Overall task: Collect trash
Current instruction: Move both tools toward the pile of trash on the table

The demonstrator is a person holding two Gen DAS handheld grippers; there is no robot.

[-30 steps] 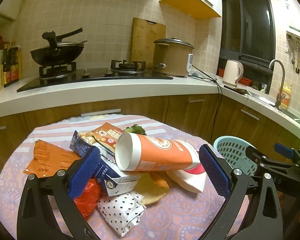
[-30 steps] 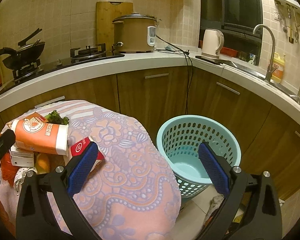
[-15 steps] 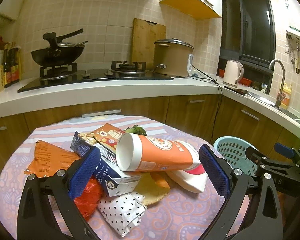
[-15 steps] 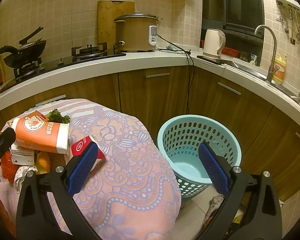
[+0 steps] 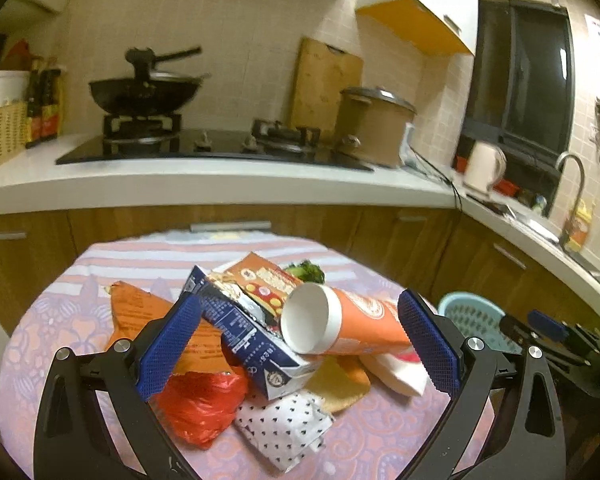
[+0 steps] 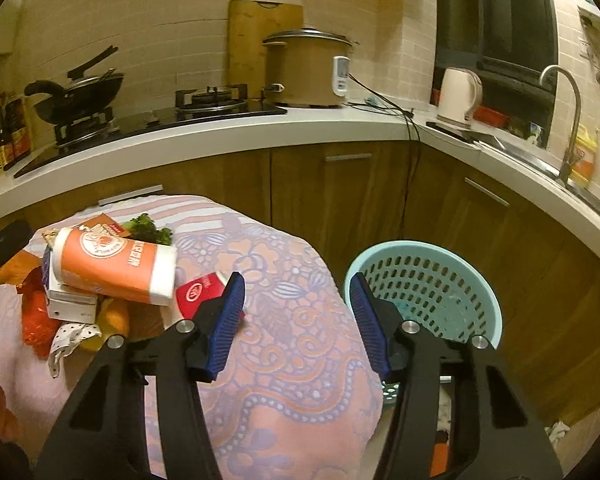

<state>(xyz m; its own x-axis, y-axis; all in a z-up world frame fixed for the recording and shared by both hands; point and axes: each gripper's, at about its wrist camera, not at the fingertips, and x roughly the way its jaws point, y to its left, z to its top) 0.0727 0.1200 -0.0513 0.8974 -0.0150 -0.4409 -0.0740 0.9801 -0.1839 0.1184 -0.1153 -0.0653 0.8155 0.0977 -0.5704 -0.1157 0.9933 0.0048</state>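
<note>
- Worktop [image 6: 292, 344]: a small round surface under a pink and lilac patterned cloth, striped along its far edge, standing in front of the kitchen cabinets.
- Trash pile, on the worktop's left half as the right wrist view shows it: an orange paper tube [image 5: 348, 322] lies on its side on top, open white end toward the left gripper; under it a blue-and-white carton [image 5: 244, 332]; beside these an orange printed packet [image 5: 260, 280], a flat orange wrapper [image 5: 140, 312], a crumpled red plastic bag [image 5: 198, 404], a white dotted paper bag [image 5: 284, 426], a red-and-white pack [image 6: 198, 292] and a piece of green vegetable [image 6: 148, 230].
- Left gripper [image 5: 296, 350]: fingers released and spread wide, blue pads framing the pile; whether they touch it cannot be told.
- Right gripper [image 6: 296, 320]: fingers closing, with only cloth seen between them; the left pad stands in front of the red-and-white pack, contact not discernible.
- Basket [image 6: 428, 260]: pale blue perforated plastic, on the floor just beside the worktop's right edge, at the foot of the wooden cabinets [image 6: 340, 200].
- Kitchen counter [image 6: 260, 128]: white, L-shaped, running along the tiled wall [image 6: 180, 20] and turning right.
- On the counter: black hob [image 6: 160, 116] with a wok [image 6: 80, 92], wooden cutting board [image 6: 260, 40] leaning on the wall, brown rice cooker [image 6: 304, 68], white kettle [image 6: 458, 96], then a sink with a curved tap [image 6: 568, 100].
- Far left of the counter: dark bottles [image 5: 44, 104] and a woven basket [image 5: 2, 132].
- Above: an orange-bottomed wall cupboard [image 5: 432, 16] and a dark window [image 5: 528, 72].
</note>
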